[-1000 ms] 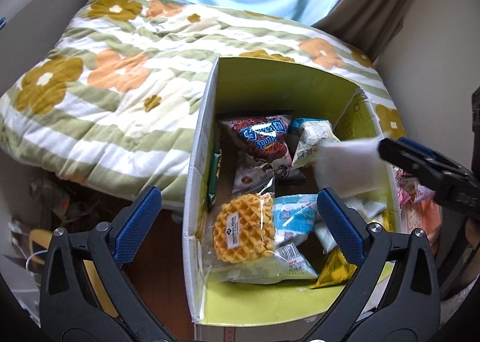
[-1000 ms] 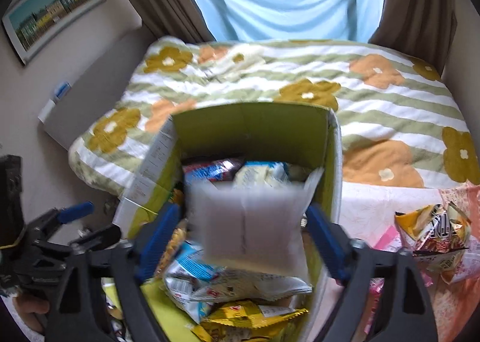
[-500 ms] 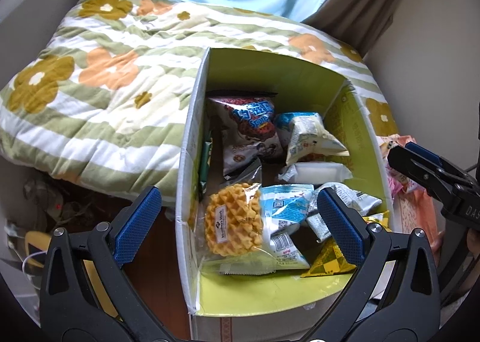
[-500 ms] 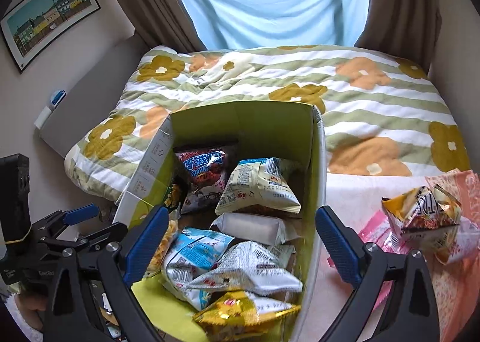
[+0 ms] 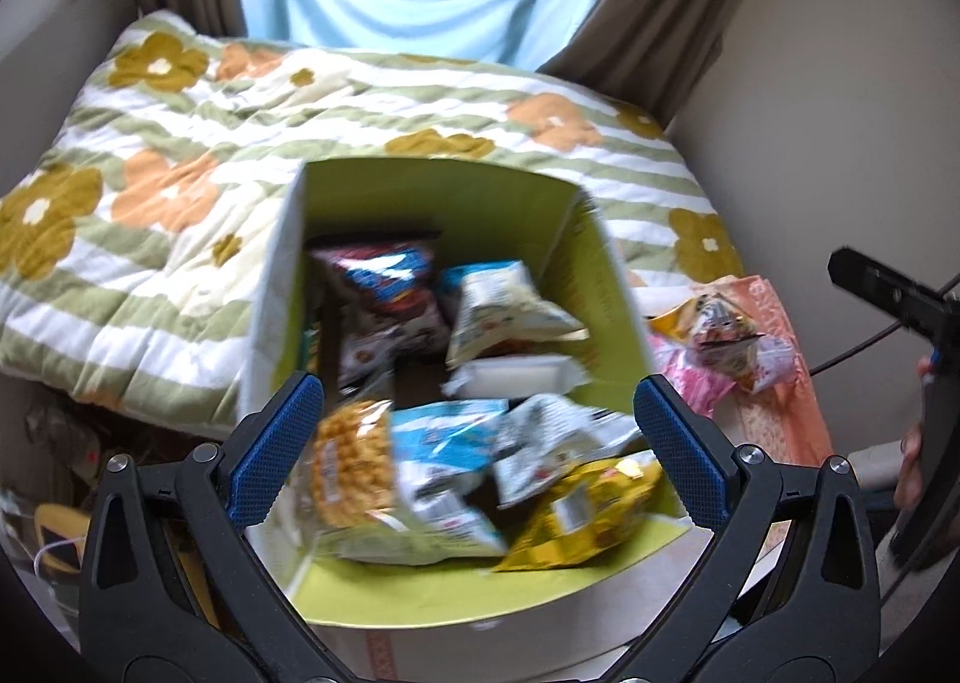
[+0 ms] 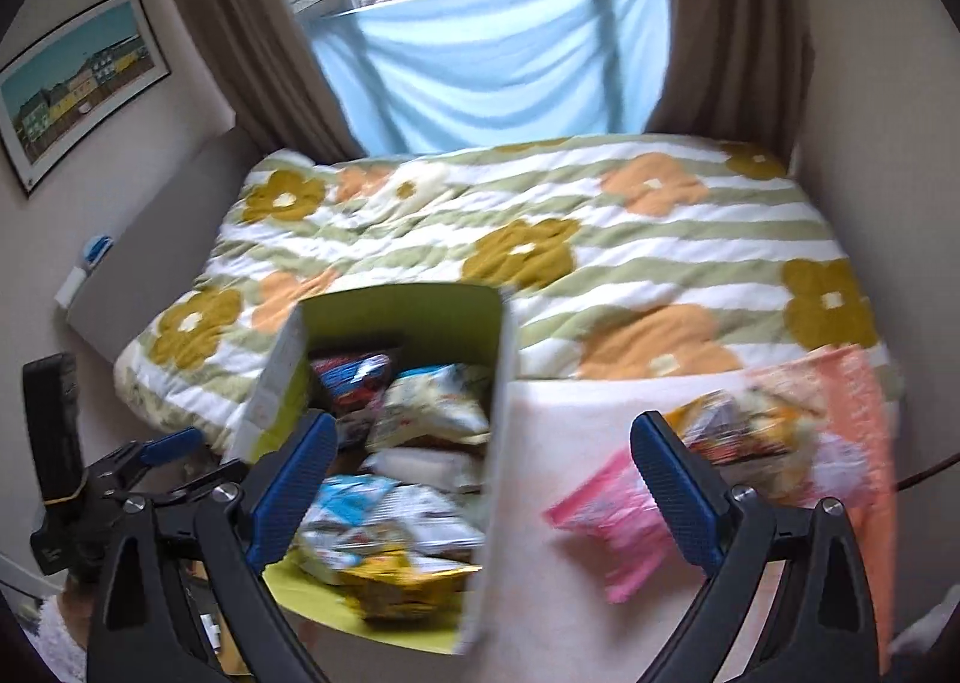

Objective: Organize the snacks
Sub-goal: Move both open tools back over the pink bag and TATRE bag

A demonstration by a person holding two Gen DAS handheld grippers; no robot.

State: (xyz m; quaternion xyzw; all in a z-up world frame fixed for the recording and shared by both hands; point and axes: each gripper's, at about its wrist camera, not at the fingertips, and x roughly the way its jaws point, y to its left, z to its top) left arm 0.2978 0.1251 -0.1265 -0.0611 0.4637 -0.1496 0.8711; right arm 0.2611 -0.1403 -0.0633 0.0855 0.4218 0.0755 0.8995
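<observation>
We hold both grippers spread and empty: the left gripper (image 5: 477, 443) over the snack-filled box (image 5: 528, 203), the right gripper (image 6: 483, 491) with the pink packet (image 6: 612, 527) between its fingers, box at its left.

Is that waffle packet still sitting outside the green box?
No, the waffle packet lies inside the green box, at its near left corner beside other snack bags.
</observation>
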